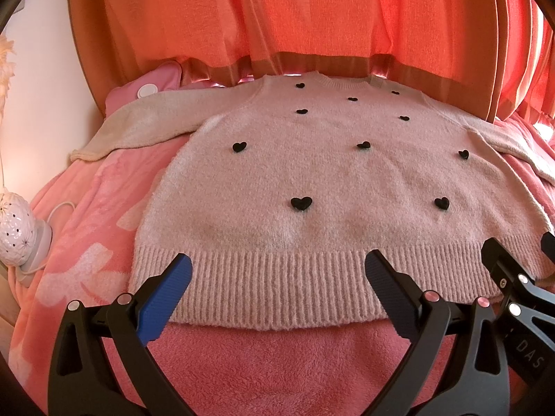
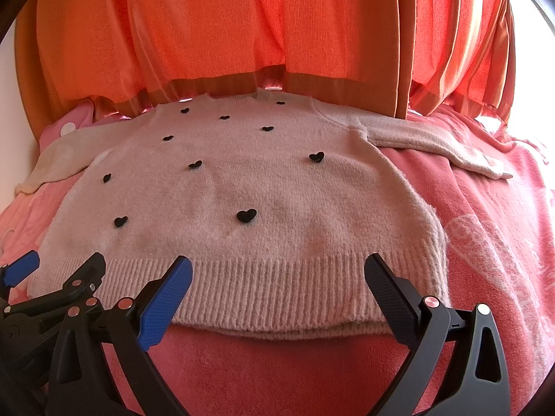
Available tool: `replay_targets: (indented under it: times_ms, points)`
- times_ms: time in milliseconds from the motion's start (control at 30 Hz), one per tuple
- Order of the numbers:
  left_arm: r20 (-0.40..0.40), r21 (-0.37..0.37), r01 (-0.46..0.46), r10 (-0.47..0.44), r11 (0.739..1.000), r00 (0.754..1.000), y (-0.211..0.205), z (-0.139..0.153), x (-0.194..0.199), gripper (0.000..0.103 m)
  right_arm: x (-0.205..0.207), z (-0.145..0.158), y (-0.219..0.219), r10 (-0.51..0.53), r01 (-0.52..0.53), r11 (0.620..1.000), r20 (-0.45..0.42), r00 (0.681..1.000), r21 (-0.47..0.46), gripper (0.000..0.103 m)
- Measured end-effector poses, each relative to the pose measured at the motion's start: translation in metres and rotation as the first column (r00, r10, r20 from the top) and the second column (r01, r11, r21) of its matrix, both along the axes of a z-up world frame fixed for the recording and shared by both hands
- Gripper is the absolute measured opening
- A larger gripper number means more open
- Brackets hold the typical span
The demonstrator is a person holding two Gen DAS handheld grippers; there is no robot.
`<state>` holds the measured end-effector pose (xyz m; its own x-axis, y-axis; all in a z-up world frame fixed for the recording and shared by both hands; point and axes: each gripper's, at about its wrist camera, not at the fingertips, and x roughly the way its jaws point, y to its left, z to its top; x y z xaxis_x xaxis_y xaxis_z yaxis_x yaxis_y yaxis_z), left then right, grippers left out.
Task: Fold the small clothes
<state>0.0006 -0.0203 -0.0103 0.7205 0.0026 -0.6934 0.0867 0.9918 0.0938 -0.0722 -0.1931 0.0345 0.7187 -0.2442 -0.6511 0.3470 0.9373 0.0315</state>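
Orange curtains [image 1: 277, 17] are hanging at 12 o'clock behind a pink blanket [image 1: 86, 208]. Lying flat on it, front up, is a pale sweater [image 1: 312, 180] dotted with black hearts [image 1: 301, 202], sleeves spreading toward 9 and 3 o'clock. At 6 o'clock, the left gripper [image 1: 277, 270] and right gripper [image 2: 277, 272] are both gaping wide over the ribbed hem [image 2: 277, 287], holding nothing. At 8 o'clock a white lamp [image 1: 15, 232] is sitting.

Fuzzy knit sweater [image 1: 312, 180] with ribbed hem lies on plush fleece blanket [image 1: 270, 364]; curtain [image 1: 277, 17] woven cloth.
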Motion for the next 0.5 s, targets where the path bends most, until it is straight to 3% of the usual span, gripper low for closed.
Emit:
replay_targets:
  times_ms: [267, 400, 500]
  points:
    - [-0.021, -0.003, 0.002, -0.002, 1.0, 1.0, 0.0, -0.006, 0.002, 0.098, -0.001, -0.005, -0.001, 0.018, -0.018, 1.0, -0.006, 1.0, 0.008, 0.098]
    - [-0.026, -0.001, 0.025, -0.025, 1.0, 0.999, 0.001, -0.001, 0.008, 0.098, 0.002, 0.007, -0.03, 0.001, -0.003, 0.996, 0.021, 1.0, 0.093, 0.098]
    - [-0.05, -0.032, 0.066, -0.067, 0.997, 0.996, 0.006, 0.012, 0.022, 0.098, -0.002, 0.024, -0.089, -0.088, 0.073, 0.975, 0.064, 0.994, 0.212, 0.098]
